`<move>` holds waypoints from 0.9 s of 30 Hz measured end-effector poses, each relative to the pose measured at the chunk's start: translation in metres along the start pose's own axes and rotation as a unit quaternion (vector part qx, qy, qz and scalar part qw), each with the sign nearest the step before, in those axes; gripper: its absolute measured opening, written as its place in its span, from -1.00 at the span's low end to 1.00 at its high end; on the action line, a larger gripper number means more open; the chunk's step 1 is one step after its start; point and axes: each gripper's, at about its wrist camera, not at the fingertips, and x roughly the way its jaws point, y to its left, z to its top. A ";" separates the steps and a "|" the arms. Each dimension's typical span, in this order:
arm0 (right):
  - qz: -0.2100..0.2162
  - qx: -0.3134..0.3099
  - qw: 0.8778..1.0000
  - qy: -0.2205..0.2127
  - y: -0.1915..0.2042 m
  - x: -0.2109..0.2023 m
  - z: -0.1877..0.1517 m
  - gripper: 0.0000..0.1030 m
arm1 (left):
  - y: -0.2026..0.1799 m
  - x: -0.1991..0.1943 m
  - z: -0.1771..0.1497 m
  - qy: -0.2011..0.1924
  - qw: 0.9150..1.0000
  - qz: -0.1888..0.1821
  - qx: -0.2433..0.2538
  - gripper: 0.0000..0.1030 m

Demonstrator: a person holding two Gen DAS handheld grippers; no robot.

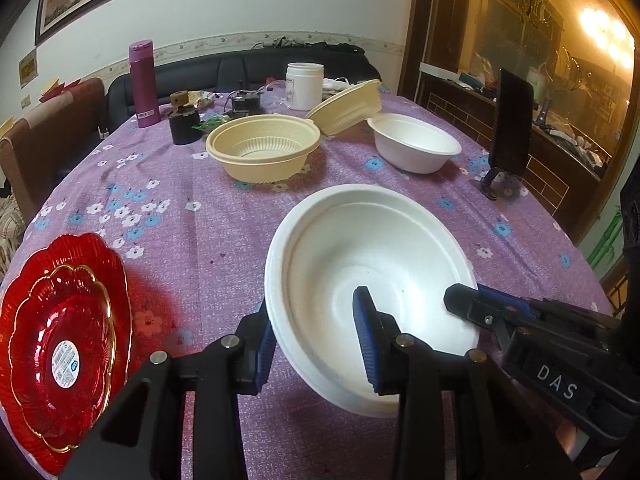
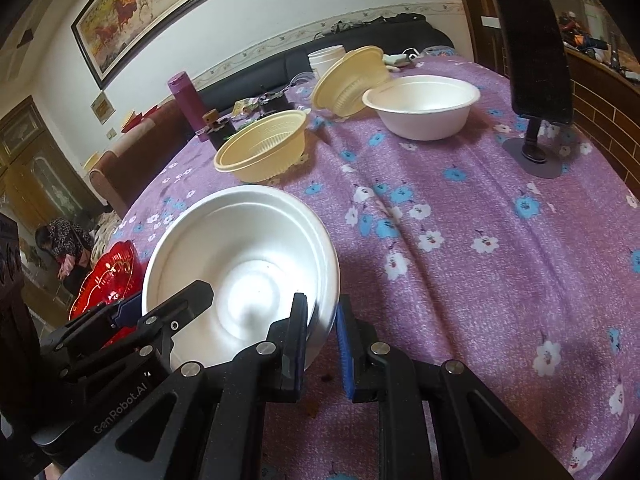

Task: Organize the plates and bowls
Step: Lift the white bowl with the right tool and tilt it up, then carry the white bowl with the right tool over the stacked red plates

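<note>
Two grippers share one white bowl [image 1: 372, 300], tilted near the table's front edge: left gripper [image 1: 316, 344] is narrowly parted w/ pads across the near rim, right gripper [image 2: 322, 346] nearly closed on the opposite rim, though real clamping is hard to judge w/ fisheye. Done so far, I'd say: red plates [image 1: 60, 344] stacked at left. Left to do: second white bowl [image 1: 416, 144] and two cream bowls [image 1: 264, 148] loose at back, one tipped. Readable: "DAS" on the right gripper, "GenRobot.AI" on the left gripper; plate sticker too small.

Two white bowls [image 1: 372, 276]; two cream bowls [image 1: 264, 148]; two stacked red plates [image 1: 60, 328]
</note>
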 end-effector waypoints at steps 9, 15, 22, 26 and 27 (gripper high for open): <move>0.005 -0.003 1.000 0.003 0.008 0.000 -0.001 -0.66 | 0.006 -0.006 0.000 -0.008 1.000 -0.003 -0.006 -0.24; 0.005 -0.001 1.000 0.001 0.009 -0.002 0.001 -0.66 | 0.006 -0.007 0.000 -0.012 1.000 -0.006 -0.004 -0.24; 0.013 0.000 1.000 0.003 0.008 -0.001 0.002 -0.66 | 0.007 -0.006 0.002 -0.013 1.000 -0.008 -0.007 -0.24; 0.019 0.002 1.000 0.002 0.007 -0.002 0.004 -0.66 | 0.007 -0.007 0.002 -0.013 1.000 -0.007 -0.005 -0.25; 0.020 0.002 1.000 0.001 0.006 -0.002 0.005 -0.66 | 0.007 -0.008 0.003 -0.014 1.000 -0.007 -0.005 -0.25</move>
